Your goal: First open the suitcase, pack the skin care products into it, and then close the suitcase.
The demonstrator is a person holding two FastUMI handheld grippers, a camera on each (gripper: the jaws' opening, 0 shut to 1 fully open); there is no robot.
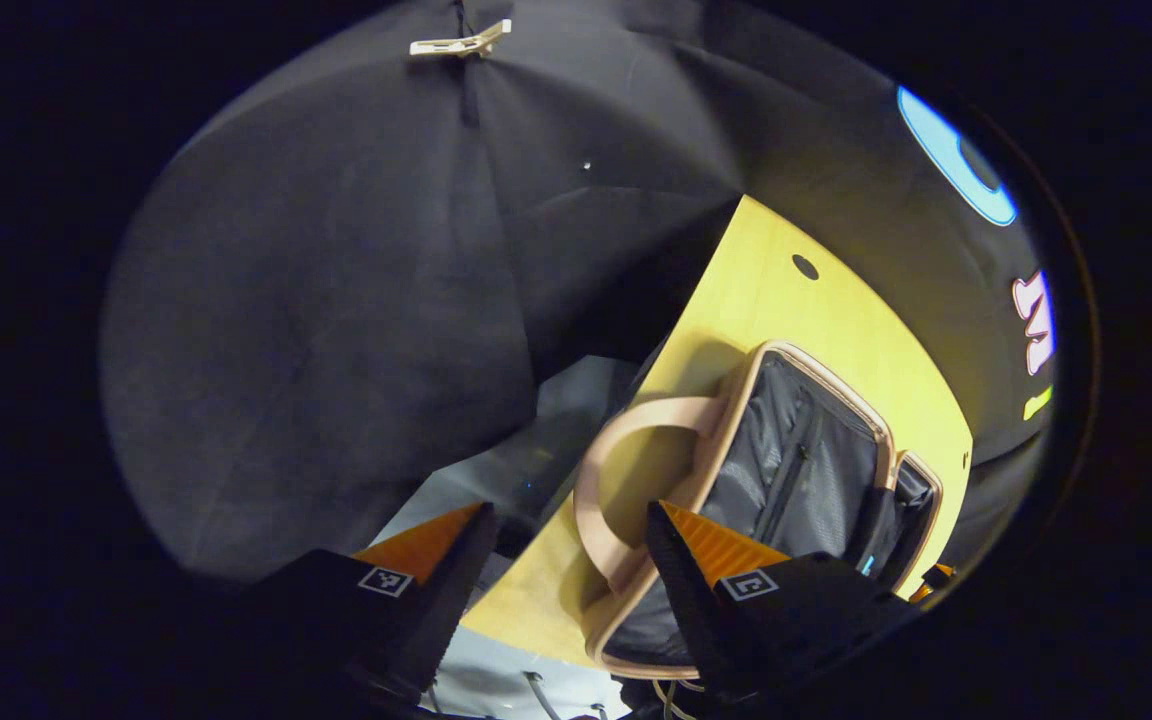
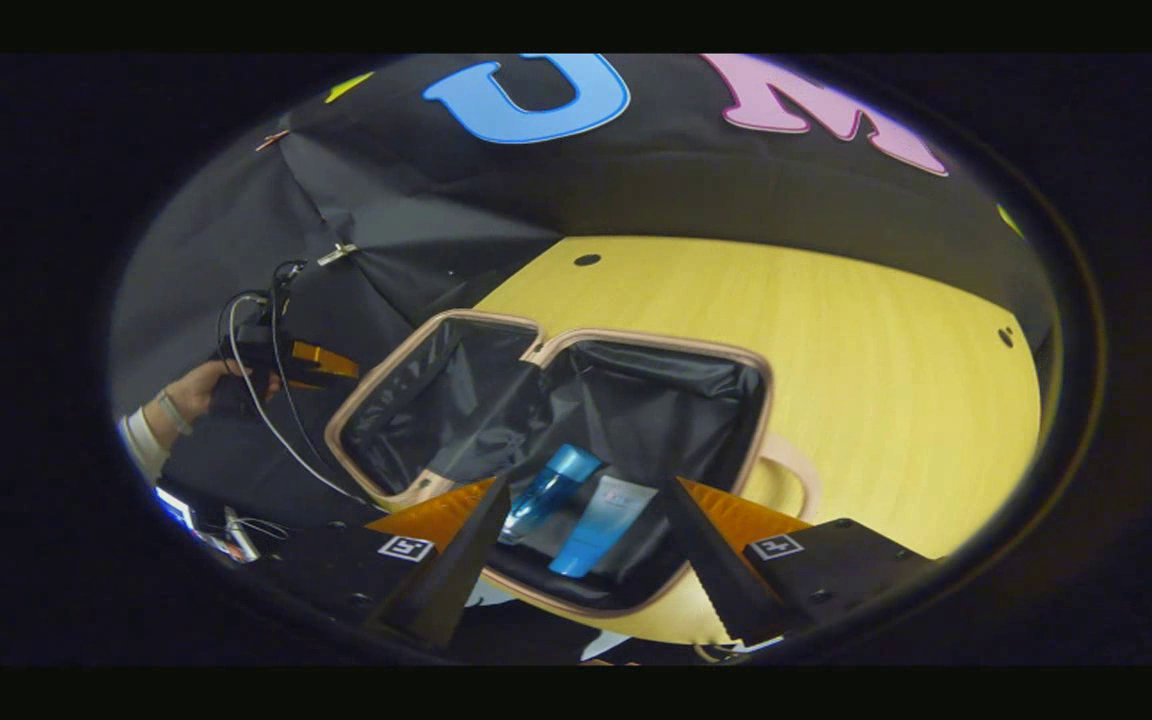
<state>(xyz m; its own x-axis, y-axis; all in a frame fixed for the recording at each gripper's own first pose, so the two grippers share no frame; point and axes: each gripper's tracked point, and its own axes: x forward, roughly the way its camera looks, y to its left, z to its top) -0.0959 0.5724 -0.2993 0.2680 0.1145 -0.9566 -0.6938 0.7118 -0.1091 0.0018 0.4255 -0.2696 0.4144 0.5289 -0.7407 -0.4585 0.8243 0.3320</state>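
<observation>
While the suitcase lies open on the yellow counter, both halves with dark lining face up, and its pale loop handle rests flat on the wood. Two blue skin care products lie in the nearer half: a blue bottle and, just beside it, a blue tube. My right tongs hang spread apart above them, gripping nothing. My left tongs are also spread and empty, off past the handle end; from the right gripper view my hand holds them beside the case.
</observation>
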